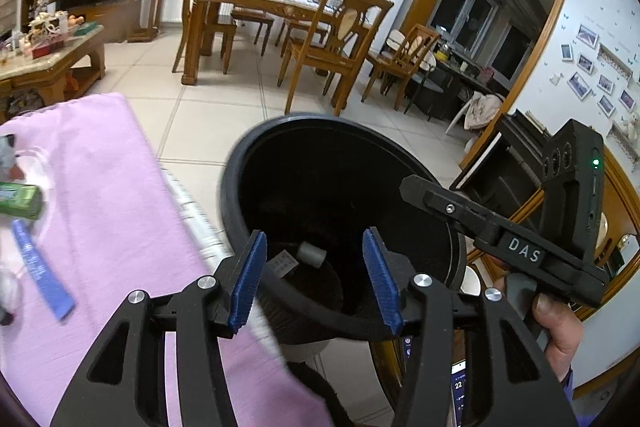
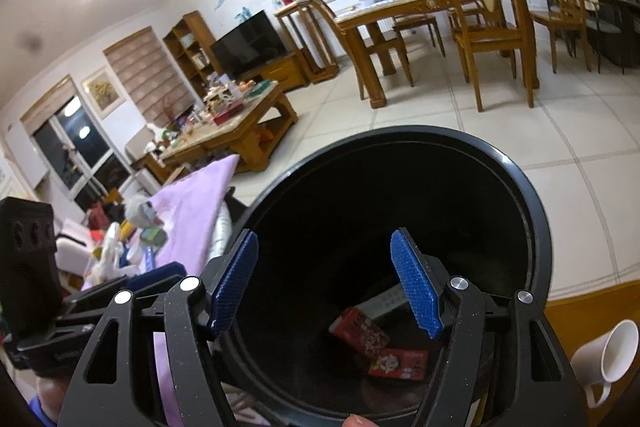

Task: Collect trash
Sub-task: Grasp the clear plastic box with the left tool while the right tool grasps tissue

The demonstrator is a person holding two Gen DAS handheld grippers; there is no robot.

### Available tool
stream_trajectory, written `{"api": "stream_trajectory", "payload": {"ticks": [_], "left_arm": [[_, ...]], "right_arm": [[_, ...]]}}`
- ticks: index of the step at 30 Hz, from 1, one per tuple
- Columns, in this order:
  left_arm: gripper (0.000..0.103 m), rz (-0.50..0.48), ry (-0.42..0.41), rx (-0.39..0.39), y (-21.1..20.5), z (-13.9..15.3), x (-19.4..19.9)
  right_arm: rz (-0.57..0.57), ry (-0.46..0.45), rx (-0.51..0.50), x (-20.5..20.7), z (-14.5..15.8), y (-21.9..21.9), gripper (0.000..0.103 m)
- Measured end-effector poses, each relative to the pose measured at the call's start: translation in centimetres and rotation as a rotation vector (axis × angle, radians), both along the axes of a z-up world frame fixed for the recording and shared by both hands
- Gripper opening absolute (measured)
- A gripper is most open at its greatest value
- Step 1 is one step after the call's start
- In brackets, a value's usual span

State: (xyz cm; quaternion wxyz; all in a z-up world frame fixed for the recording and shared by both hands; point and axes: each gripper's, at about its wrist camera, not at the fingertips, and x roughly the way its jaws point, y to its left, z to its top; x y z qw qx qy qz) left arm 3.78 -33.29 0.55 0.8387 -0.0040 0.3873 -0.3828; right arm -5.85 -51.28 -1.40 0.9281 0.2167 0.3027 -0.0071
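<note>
A black round trash bin stands by a table under a purple cloth. My left gripper is open and empty over the bin's near rim; a small white item and a labelled wrapper lie inside. My right gripper is open and empty above the bin; red packets and a grey-white box lie at the bottom. The right gripper's body shows in the left wrist view. A green box and a blue strip lie on the cloth.
More small items are piled on the cloth's far end. A white mug lies at the right beside the bin. A wooden dining table with chairs and a cluttered coffee table stand across the tiled floor.
</note>
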Motion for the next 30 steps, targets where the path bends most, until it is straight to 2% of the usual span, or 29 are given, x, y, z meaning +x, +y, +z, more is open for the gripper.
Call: {"api": "stream_trajectory", "payload": {"ticks": [3,5,9,15,19,25,28,30], "left_arm": [[0.052,0.036,-0.008,-0.023,2.6,0.8,-0.1],[0.057,0.075,-0.018,-0.043,5.1,1.5,-0.1],[0.057,0.155,-0.038,-0.076,10.2,2.5,0.2],[0.057,0.344,-0.054,-0.114,20.9,3.0,1.4],[0.057,0.505,-0.06,-0.123,28.9,2.9,2.4],[0.057,0.651,0.033,-0.088,37.2,0.7,5.3],[0.057,0.651,0.086,-0.065,39.1,-0.6,6.6],[0.057,0.618,0.133,-0.048,39.7,-1.8,8.0]], "right_arm": [[0.027,-0.006,-0.027,0.4,1.0,2.1,0.069],[0.049,-0.008,-0.04,1.0,1.7,3.8,0.069],[0.112,-0.01,-0.073,2.3,2.9,8.2,0.071],[0.222,-0.001,-0.11,5.2,4.1,16.0,0.071],[0.324,0.013,-0.099,7.7,4.1,22.0,0.071],[0.447,0.046,-0.082,11.2,3.6,29.7,0.071],[0.494,0.05,-0.1,12.7,3.6,33.2,0.071],[0.508,0.056,-0.113,13.9,3.5,35.3,0.071]]}}
